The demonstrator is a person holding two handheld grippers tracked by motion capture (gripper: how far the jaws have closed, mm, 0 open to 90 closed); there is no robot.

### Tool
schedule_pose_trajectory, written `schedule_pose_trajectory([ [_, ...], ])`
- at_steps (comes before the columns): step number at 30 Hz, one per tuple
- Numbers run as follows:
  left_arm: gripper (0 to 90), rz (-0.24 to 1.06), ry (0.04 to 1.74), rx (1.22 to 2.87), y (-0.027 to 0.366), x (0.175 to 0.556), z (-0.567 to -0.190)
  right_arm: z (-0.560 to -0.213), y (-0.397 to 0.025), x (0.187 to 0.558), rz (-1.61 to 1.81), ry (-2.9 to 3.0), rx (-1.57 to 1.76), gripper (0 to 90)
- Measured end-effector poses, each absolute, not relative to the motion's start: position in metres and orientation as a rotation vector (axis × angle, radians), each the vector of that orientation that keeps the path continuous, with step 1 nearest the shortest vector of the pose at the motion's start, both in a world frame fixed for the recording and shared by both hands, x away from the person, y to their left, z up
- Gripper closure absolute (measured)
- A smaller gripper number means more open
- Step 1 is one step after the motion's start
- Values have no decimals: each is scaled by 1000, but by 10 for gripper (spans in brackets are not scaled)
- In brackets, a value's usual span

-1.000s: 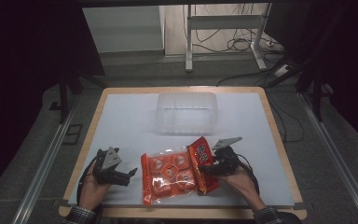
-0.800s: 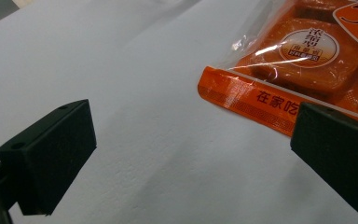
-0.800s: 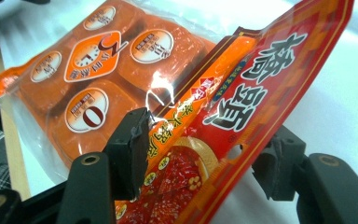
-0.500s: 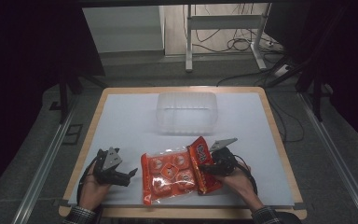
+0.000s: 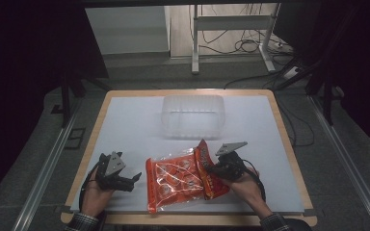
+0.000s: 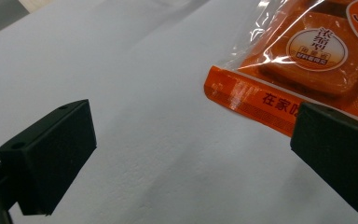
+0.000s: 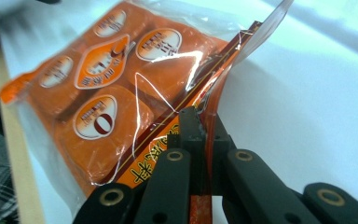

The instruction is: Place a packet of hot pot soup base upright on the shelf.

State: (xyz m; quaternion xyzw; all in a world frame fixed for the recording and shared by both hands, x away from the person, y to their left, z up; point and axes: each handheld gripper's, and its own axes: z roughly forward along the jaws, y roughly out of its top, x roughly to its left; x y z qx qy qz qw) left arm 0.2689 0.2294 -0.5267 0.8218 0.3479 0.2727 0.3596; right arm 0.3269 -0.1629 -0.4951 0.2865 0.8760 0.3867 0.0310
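orange snack bag [image 5: 180,175] at 6 o'clock on the surface [image 5: 125,125], near front edge. right gripper [image 5: 211,169] fingers clamp its raised seal edge. left gripper [image 5: 131,181] fingers spread, empty, just beside bag. clear bin [image 5: 192,115] at 12, probably empty; open room between.

Dim room, dark at sides and corners of high view; light falls mainly on white bench [image 5: 125,125]. Soft short shadows under left gripper [image 5: 134,179]. Slight graininess overall. Glare streaks on clear film of orange packet [image 7: 121,93] in right gripper view. Near black jaws blurred, soft focus at edges in both gripper views.
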Motion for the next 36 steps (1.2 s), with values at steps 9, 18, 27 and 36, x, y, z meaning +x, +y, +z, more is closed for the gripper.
schedule_pose_trajectory([
  [9, 0, 706, 916, 2099, 232, 269, -525, -468, -160, 325, 1271, 2683, 837, 893],
  [18, 0, 709, 927, 2082, 232, 268, -525, -431, -155, 332, 1326, 2683, 807, 894],
  [27, 0, 711, 925, 2089, 232, 268, -524, -391, -148, 340, 1332, 2698, 737, 894],
  [36, 0, 719, 919, 2095, 233, 268, -523, -356, -140, 344, 1353, 2689, 647, 895],
])
